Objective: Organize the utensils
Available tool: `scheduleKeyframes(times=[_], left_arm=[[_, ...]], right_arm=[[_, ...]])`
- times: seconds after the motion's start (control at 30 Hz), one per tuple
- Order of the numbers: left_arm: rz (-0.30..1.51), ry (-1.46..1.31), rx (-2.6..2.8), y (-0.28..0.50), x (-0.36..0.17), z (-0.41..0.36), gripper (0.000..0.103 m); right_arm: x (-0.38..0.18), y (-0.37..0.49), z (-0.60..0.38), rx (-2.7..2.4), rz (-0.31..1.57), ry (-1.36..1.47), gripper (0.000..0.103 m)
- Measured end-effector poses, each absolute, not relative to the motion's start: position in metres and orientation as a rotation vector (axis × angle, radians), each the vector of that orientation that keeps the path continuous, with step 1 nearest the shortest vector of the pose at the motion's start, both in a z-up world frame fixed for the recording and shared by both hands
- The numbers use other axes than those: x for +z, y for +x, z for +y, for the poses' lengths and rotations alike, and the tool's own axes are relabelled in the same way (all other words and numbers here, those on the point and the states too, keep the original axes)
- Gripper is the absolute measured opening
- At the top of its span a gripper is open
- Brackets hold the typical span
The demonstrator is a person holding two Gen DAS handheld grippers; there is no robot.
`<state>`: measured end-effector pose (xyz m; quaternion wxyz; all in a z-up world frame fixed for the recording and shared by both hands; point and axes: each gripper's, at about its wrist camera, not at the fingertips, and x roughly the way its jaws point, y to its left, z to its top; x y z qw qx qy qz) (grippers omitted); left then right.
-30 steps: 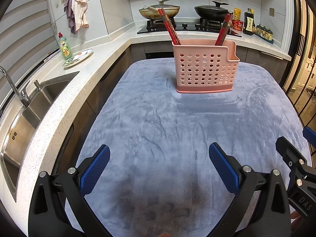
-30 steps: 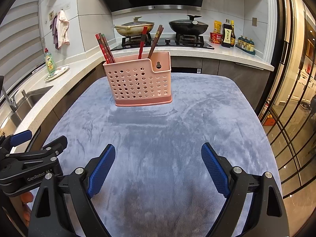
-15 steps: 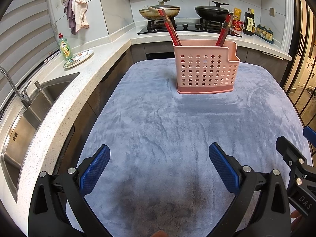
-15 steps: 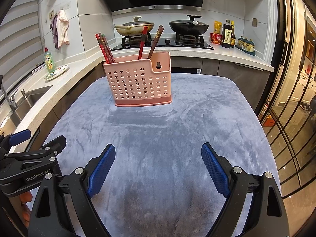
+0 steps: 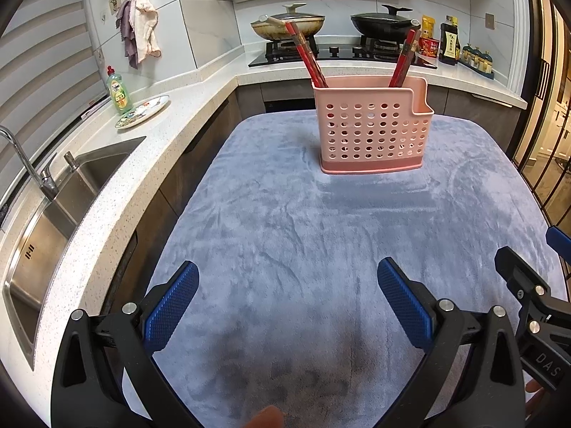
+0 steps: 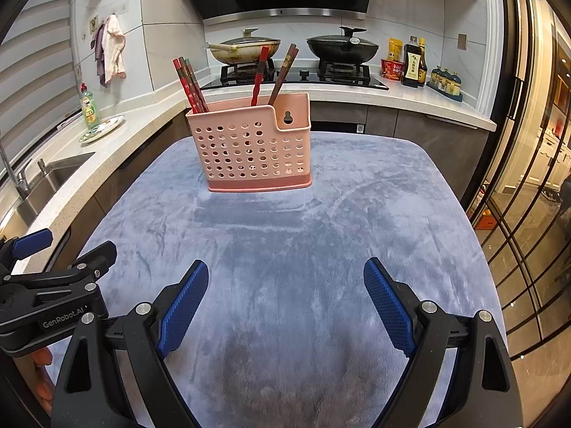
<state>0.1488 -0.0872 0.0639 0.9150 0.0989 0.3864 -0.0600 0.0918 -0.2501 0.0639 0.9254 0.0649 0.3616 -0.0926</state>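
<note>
Your pink utensil caddy (image 5: pixel 373 125) stands upright on the grey-blue plush cloth (image 5: pixel 303 235) that covers the table, toward the cloth's far end and well apart from both of your grippers. All places below are given from that caddy. Inside it, one bundle of red chopsticks (image 6: pixel 191 85) leans out over its left end, and two more sticks (image 6: pixel 274 73) rise from its right half, splayed apart at the tops; the perforated front wall hides their lower ends, so you cannot tell from here which inner compartment each sits in. The raised right corner of the caddy carries a keyhole hanging slot, seen in the right wrist view. Your left gripper (image 5: pixel 287 294) hangs over the near part of the cloth, in front of the caddy and slightly to its left, jaws spread wide with nothing between the blue pads. Your right gripper (image 6: pixel 285 294) sits in front of the caddy and a little to its right, likewise released, its pads wide apart over bare cloth. The two tools lie side by side, each showing at the edge of the other's view. Behind the caddy, the stove (image 6: pixel 296 73) carries a lidded pan (image 6: pixel 246 50) and a black wok (image 6: pixel 342 48). To the caddy's left, the counter holds a green detergent bottle (image 5: pixel 118 91), a plate (image 5: pixel 142 116) and the sink (image 5: pixel 53 214).
</note>
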Motion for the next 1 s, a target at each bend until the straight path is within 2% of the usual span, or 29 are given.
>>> scheduleKeyframes(times=[1.0], left_arm=[[0.796,0.207,-0.140,0.1568,0.0591,-0.0917,0.096]], right_arm=[[0.0590,0.0996,-0.2547,-0.198,0.747,0.123,0.085]])
